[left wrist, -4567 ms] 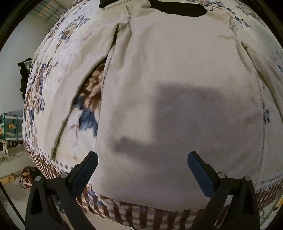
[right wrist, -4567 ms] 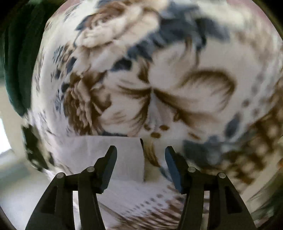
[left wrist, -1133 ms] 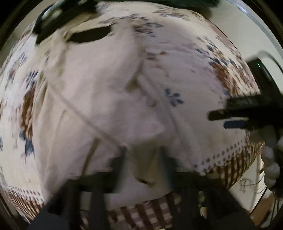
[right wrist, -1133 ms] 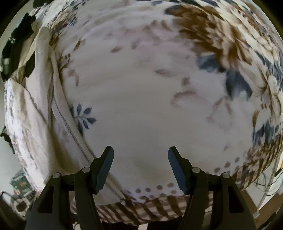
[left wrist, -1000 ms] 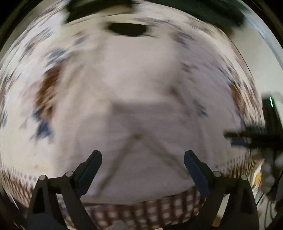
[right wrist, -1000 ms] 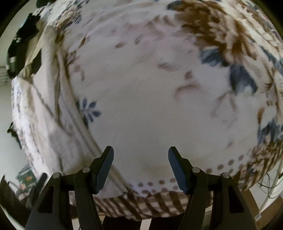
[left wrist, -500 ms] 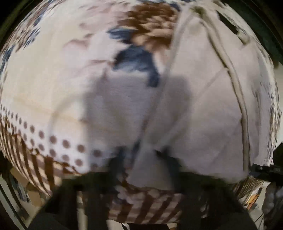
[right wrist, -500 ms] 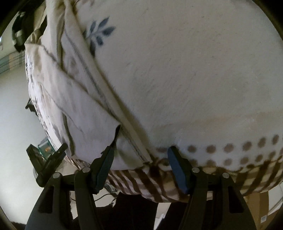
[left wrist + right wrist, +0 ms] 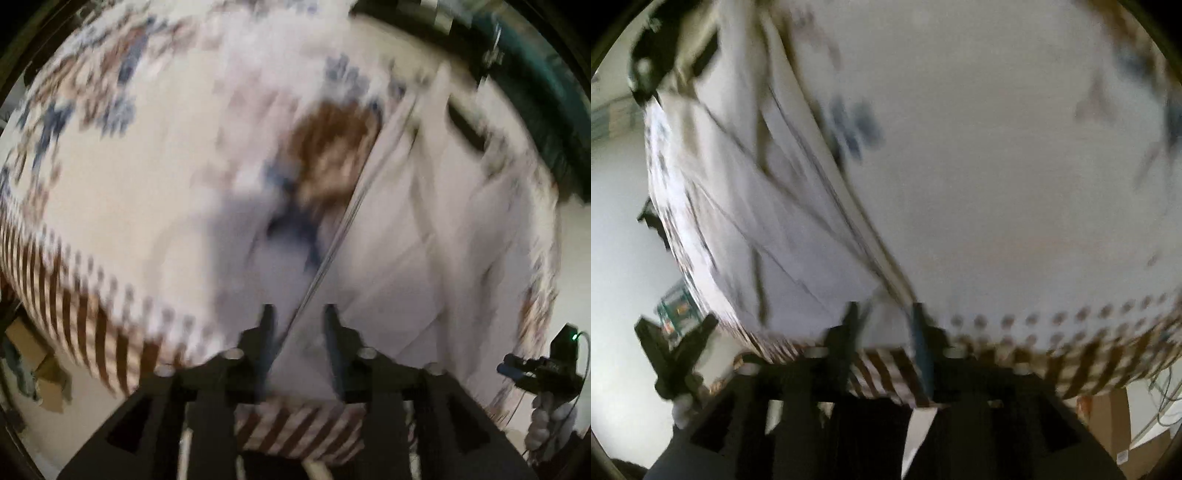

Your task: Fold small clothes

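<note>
A cream garment (image 9: 424, 240) lies flat on the floral cloth (image 9: 129, 166), its left hem running down into my left gripper (image 9: 299, 321). The picture is blurred; its jaws are opening, with the hem's lower corner between them and a gap at each pad. In the right wrist view the same garment (image 9: 757, 221) lies at the left. Its near right corner sits between the fingers of my right gripper (image 9: 884, 321), whose jaws are closing and still stand apart. Each gripper shows in the other's view: the right gripper (image 9: 535, 369) and the left gripper (image 9: 676, 350).
The floral cloth (image 9: 997, 166) ends in a brown striped border hanging over the near edge. Cardboard boxes (image 9: 1108, 424) stand on the floor below. Something dark green (image 9: 535, 92) lies beyond the garment's far end.
My left gripper swung from the garment's right side to its left hem, shut on the hem, then parted. My right gripper came down to the garment's near right corner and narrowed.
</note>
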`<action>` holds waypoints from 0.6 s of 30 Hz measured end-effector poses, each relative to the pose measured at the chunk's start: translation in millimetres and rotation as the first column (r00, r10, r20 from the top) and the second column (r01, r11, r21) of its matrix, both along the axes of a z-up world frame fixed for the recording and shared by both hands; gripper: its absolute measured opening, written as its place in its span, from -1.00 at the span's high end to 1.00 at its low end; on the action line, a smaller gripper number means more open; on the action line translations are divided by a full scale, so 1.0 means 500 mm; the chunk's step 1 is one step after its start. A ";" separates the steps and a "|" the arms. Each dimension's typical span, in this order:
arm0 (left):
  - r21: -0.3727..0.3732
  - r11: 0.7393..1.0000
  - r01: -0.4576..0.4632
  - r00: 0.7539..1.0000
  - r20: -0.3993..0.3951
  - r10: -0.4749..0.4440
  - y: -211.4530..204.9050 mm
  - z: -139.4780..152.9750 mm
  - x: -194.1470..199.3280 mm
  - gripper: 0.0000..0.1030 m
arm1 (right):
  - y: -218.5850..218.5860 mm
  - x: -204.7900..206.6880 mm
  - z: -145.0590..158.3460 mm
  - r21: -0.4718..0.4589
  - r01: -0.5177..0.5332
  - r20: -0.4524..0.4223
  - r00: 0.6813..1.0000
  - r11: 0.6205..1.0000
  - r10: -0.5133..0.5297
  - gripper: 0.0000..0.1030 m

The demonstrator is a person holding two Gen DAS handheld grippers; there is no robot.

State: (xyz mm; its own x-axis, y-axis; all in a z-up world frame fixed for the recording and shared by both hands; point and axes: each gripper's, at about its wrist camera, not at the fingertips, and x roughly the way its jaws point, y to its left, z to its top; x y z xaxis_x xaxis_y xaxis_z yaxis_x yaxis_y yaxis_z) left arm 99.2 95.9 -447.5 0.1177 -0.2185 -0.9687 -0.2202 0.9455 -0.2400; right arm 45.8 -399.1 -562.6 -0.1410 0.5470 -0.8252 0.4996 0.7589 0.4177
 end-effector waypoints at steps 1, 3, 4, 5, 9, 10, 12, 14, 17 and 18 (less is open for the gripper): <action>-0.014 1.000 -0.010 0.999 0.032 0.011 -0.002 0.012 0.027 0.00 | -0.038 0.028 0.029 -0.022 0.032 0.041 0.999 0.999 -0.031 0.16; -0.055 0.998 -0.018 0.990 0.136 0.025 -0.034 0.030 0.117 -0.25 | -0.090 0.077 0.059 -0.042 0.062 0.093 0.994 0.997 -0.058 0.16; -0.057 0.998 -0.005 0.986 0.168 0.014 -0.044 0.029 0.160 -0.25 | -0.116 0.115 0.075 -0.051 0.077 0.130 0.989 0.996 -0.070 0.16; -0.054 0.998 0.023 0.979 0.205 -0.011 -0.073 0.029 0.218 -0.25 | -0.142 0.150 0.090 -0.058 0.083 0.163 0.984 0.995 -0.072 0.16; -0.020 0.993 0.114 0.958 0.269 -0.105 -0.183 -0.007 0.446 -0.25 | -0.163 0.333 0.127 -0.110 0.077 0.302 0.952 0.991 -0.040 0.16; -0.007 0.990 0.140 0.953 0.273 -0.133 -0.206 -0.012 0.483 -0.25 | -0.154 0.382 0.128 -0.107 0.075 0.325 0.945 0.991 -0.037 0.16; 0.067 0.974 0.217 0.936 0.269 -0.227 -0.262 -0.044 0.541 -0.25 | -0.160 0.468 0.119 -0.093 0.069 0.352 0.936 0.993 -0.032 0.16; 0.198 0.942 0.272 0.919 0.237 -0.315 -0.295 -0.071 0.583 -0.25 | -0.143 0.545 0.100 -0.116 0.051 0.348 0.938 0.992 -0.008 0.16; 0.323 0.897 0.302 0.914 0.168 -0.369 -0.292 -0.124 0.628 -0.25 | -0.105 0.611 0.065 -0.175 -0.004 0.326 0.943 0.985 0.062 0.16; 0.346 0.890 0.298 0.917 0.155 -0.367 -0.282 -0.140 0.638 -0.25 | -0.091 0.631 0.055 -0.195 -0.016 0.316 0.945 0.981 0.078 0.16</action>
State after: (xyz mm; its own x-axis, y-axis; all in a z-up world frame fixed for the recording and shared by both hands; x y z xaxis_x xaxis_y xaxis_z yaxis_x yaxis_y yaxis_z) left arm 418.1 -45.1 -517.3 0.2992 0.0251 -0.9539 0.1432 0.9872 0.0708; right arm 361.3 -444.7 -535.3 0.1265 0.3775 -0.9173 0.3241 0.8583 0.3979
